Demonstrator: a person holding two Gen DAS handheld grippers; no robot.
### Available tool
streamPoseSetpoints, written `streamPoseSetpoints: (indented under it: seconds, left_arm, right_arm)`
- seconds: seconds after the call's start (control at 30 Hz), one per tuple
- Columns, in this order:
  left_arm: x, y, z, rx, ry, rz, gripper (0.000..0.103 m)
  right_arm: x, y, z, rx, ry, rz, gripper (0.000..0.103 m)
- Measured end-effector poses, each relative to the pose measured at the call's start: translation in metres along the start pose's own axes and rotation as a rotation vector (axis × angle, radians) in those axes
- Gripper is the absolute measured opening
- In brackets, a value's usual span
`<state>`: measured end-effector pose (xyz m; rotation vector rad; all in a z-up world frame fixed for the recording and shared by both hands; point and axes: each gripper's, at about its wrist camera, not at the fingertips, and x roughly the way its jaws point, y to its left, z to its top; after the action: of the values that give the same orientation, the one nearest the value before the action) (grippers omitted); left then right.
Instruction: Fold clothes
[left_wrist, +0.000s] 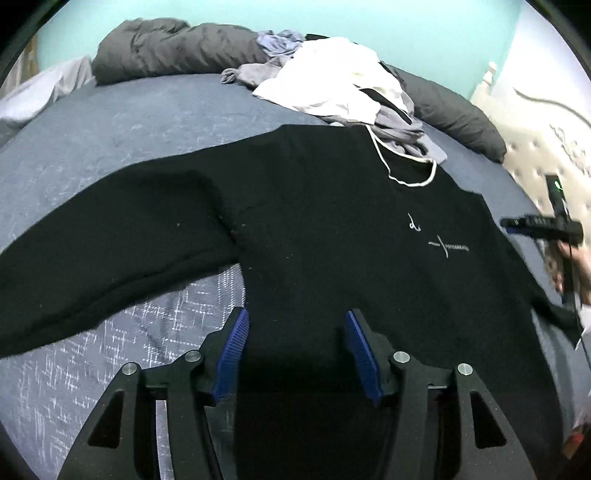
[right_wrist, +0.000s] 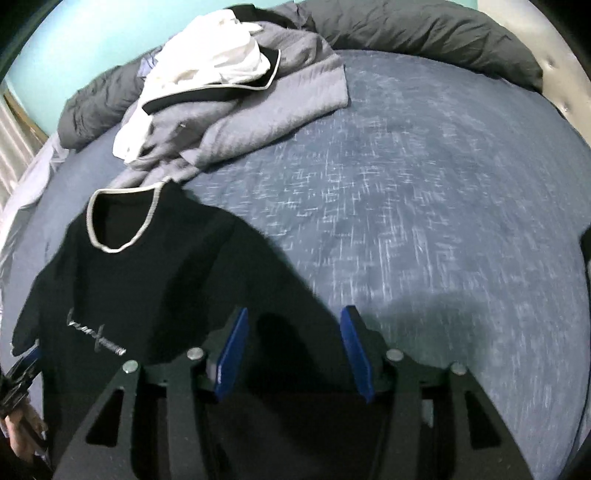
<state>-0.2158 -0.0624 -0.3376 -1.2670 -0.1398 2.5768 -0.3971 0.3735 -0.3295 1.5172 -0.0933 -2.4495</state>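
Looking along the left gripper (left_wrist: 295, 350): blue pads stand apart, nothing between them, poised over the lower body of the black sweatshirt (left_wrist: 314, 229). Garment lies spread face-up on the blue bedspread (left_wrist: 122, 122), pale-trimmed collar (left_wrist: 406, 162) toward the far side, one long sleeve (left_wrist: 92, 258) stretched out leftward. Spread flat like this, probably so edges and seams can be found for folding. Heap of unfolded clothes (left_wrist: 332, 88) sits beyond the collar, touching it; grey pillows behind. The right gripper shows at the frame's right edge, near the sweatshirt's far side, blurred.

Right wrist view: right gripper (right_wrist: 293, 350) also parted, empty, hovering where the black fabric's edge meets bare bedspread, likely lined up to take that side. Small chest print readable as pale strokes only. Heap lies just past the collar here too. No fold visible in the sweatshirt from either view; sleeve on this side hidden under the tool
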Motion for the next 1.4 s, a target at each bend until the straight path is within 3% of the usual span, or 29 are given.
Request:
streamPoseSetpoints:
  seconds: [0.17, 0.23, 0.3, 0.4, 0.67, 0.87, 1.0, 1.13, 1.33, 1.37, 1.4]
  left_arm:
    - [0.009, 0.000, -0.006, 0.007, -0.001, 0.007, 0.061]
    - [0.012, 0.002, -0.007, 0.001, 0.006, 0.005, 0.061]
    - [0.010, 0.003, -0.006, -0.005, 0.000, 0.000, 0.061]
    - [0.010, 0.004, -0.007, -0.008, -0.003, -0.004, 0.061]
    - [0.015, 0.009, -0.008, -0.034, 0.009, -0.008, 0.061]
    - [0.015, 0.010, -0.008, -0.034, 0.009, -0.006, 0.061]
    - [0.018, 0.009, -0.009, -0.030, 0.016, -0.007, 0.061]
    - [0.018, 0.010, -0.010, -0.032, 0.018, -0.010, 0.061]
    - [0.017, 0.008, -0.009, -0.024, 0.015, -0.004, 0.061]
    - [0.017, 0.008, -0.009, -0.024, 0.014, -0.001, 0.061]
    - [0.017, 0.008, -0.009, -0.023, 0.012, 0.000, 0.061]
  right_arm:
    - [0.021, -0.003, 0.005, -0.007, -0.003, 0.014, 0.051]
    - [0.024, -0.001, 0.002, -0.019, -0.008, 0.033, 0.037]
    - [0.025, 0.002, 0.000, -0.038, -0.015, 0.030, 0.013]
    - [0.015, 0.002, 0.001, -0.054, -0.045, 0.003, 0.003]
    - [-0.016, 0.000, 0.017, -0.092, -0.133, -0.111, 0.002]
    - [0.004, -0.005, 0.043, -0.138, -0.059, -0.251, 0.002]
    - [0.032, -0.007, 0.039, -0.125, 0.005, -0.265, 0.002]
    - [0.018, -0.023, 0.035, -0.052, -0.055, -0.188, 0.004]
    - [-0.052, -0.069, 0.011, 0.059, -0.138, -0.129, 0.016]
    - [-0.067, -0.080, 0.001, 0.087, -0.154, -0.111, 0.023]
    - [-0.081, -0.091, -0.010, 0.117, -0.166, -0.106, 0.039]
